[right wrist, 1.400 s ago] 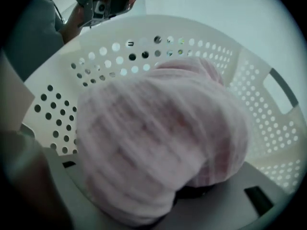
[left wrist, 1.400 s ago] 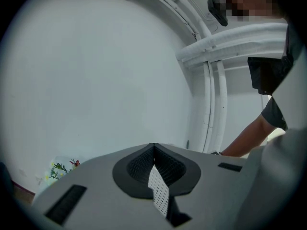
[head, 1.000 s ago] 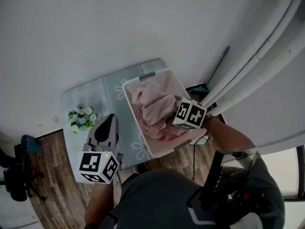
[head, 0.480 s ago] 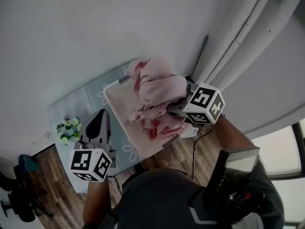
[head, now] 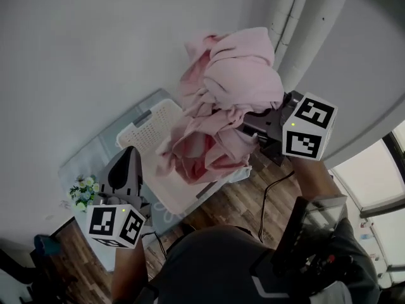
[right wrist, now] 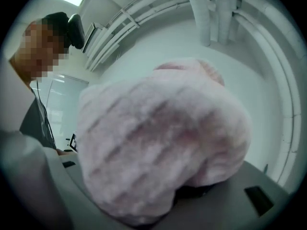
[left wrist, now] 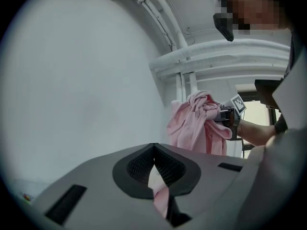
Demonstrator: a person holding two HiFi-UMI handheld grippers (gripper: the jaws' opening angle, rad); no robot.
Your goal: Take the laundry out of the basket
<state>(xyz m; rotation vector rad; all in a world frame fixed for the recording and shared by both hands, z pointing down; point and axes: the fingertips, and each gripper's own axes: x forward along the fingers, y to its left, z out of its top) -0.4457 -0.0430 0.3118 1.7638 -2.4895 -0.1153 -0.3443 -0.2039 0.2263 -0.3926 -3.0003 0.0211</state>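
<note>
A bundle of pink laundry [head: 234,81] hangs high above the white slatted basket [head: 145,124], and its lower folds still trail down to the basket's near rim. My right gripper [head: 245,130] is shut on this bundle from the right, its fingertips buried in the cloth. In the right gripper view the pink laundry [right wrist: 158,138] bulges over the jaws and hides them. My left gripper [head: 129,154] hovers left of the basket with its jaws together and nothing in them. The left gripper view looks past the left gripper [left wrist: 154,150] to the raised pink laundry [left wrist: 196,123].
The basket stands on a pale glass table [head: 85,163] against a white wall. A small pot of flowers [head: 82,192] sits at the table's left end. White pipes [head: 310,18] run up the wall at the right. A cable [head: 275,182] lies on the wooden floor [head: 240,201].
My right gripper has lifted the pink laundry from inside the basket to well above it. The left gripper has risen a little beside the basket.
</note>
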